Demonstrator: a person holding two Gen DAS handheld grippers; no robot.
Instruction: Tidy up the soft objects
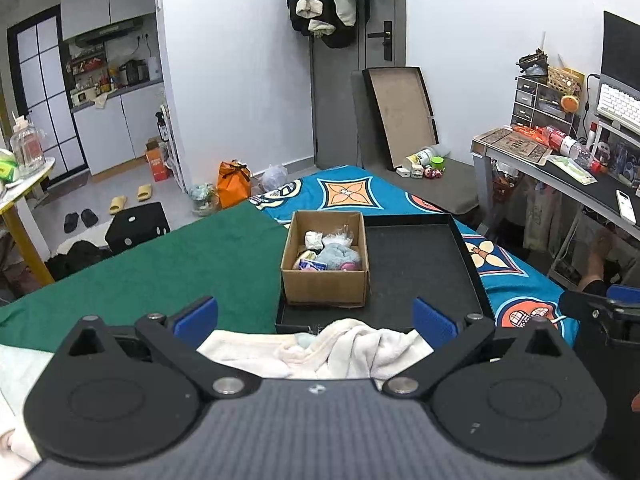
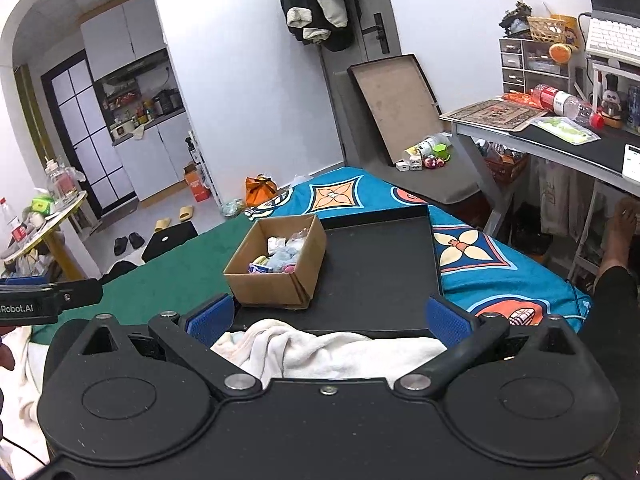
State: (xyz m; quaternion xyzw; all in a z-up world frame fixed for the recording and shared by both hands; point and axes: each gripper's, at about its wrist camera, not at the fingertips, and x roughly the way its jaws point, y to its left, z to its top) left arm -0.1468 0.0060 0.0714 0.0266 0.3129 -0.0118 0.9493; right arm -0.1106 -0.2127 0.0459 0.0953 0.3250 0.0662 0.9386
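Observation:
A crumpled white fleece cloth (image 1: 344,346) lies on the bed at the near edge of a black tray (image 1: 424,264). My left gripper (image 1: 316,316) stands open above it, blue pads (image 1: 198,314) wide apart and not touching the cloth. My right gripper (image 2: 328,318) is open too, hovering over the same white cloth (image 2: 332,346). A cardboard box (image 1: 325,280) holding several small soft items sits in the tray's left part; in the right wrist view the box (image 2: 276,280) is ahead and left in the tray (image 2: 380,264).
A green cloth (image 1: 160,272) and a blue patterned blanket (image 1: 516,280) cover the bed. A desk (image 1: 560,168) stands at the right with a person's leg (image 2: 616,264) under it. The right gripper's body (image 1: 600,312) shows at the left view's right edge.

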